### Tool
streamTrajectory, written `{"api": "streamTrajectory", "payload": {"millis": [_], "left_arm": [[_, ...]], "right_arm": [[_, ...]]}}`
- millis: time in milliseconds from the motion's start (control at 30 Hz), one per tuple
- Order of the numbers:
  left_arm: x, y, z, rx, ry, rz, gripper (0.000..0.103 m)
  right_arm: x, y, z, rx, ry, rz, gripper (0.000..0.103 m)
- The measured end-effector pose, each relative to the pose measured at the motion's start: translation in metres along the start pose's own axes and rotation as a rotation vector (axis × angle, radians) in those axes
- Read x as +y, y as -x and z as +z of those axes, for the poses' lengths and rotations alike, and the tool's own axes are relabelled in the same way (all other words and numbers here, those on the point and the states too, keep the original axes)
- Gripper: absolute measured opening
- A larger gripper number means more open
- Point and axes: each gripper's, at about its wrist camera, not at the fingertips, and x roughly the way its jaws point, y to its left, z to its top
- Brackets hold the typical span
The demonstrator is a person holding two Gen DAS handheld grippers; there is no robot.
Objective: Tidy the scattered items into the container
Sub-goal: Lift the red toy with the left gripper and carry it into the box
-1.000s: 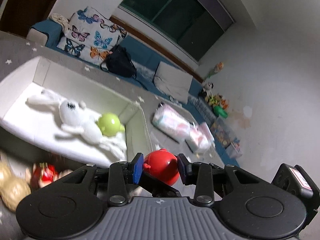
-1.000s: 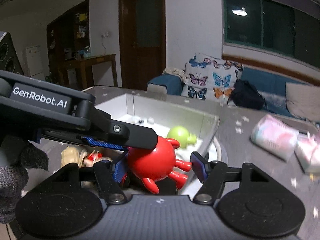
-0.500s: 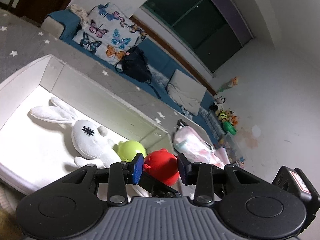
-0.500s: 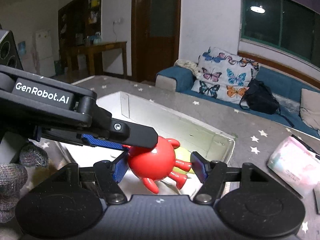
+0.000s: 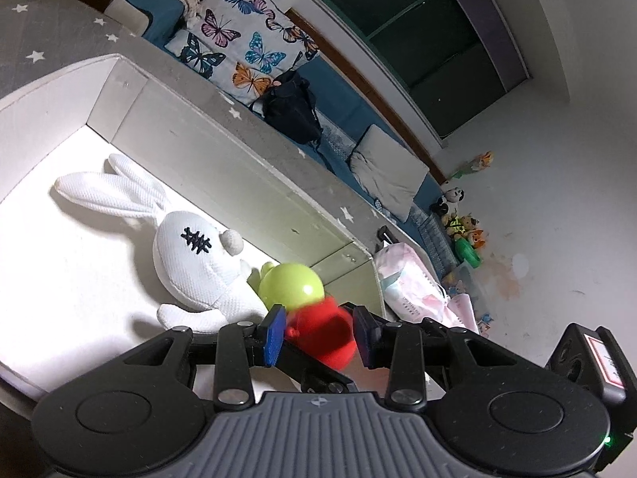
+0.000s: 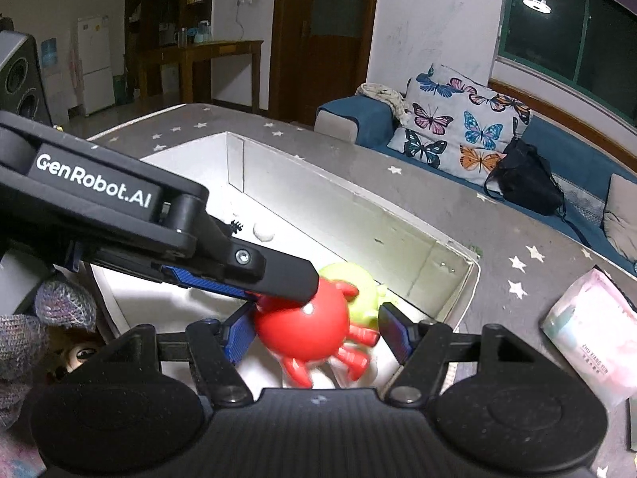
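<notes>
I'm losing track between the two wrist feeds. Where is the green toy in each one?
Left wrist: green toy lies low centre, inside the white box, between the white bunny and the red toy just below it.
Right wrist: green toy sits centre, in the box near its corner, mostly hidden behind the red toy.
Shared landmark: the butterfly pillow on the sofa beyond the box.

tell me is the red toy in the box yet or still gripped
Still gripped: the left gripper pinches the red toy above the white box; it has not been released onto the box floor.
</notes>
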Motion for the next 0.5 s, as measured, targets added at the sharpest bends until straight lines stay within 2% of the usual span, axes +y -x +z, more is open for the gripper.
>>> {"api": "streamTrajectory", "payload": {"millis": [500], "left_arm": [[-0.011,0.007,-0.005,-0.005,-0.041,0.023,0.039]], "right_arm": [[0.003,0.016,0.000,-0.036,-0.020,-0.016,0.068]]}}
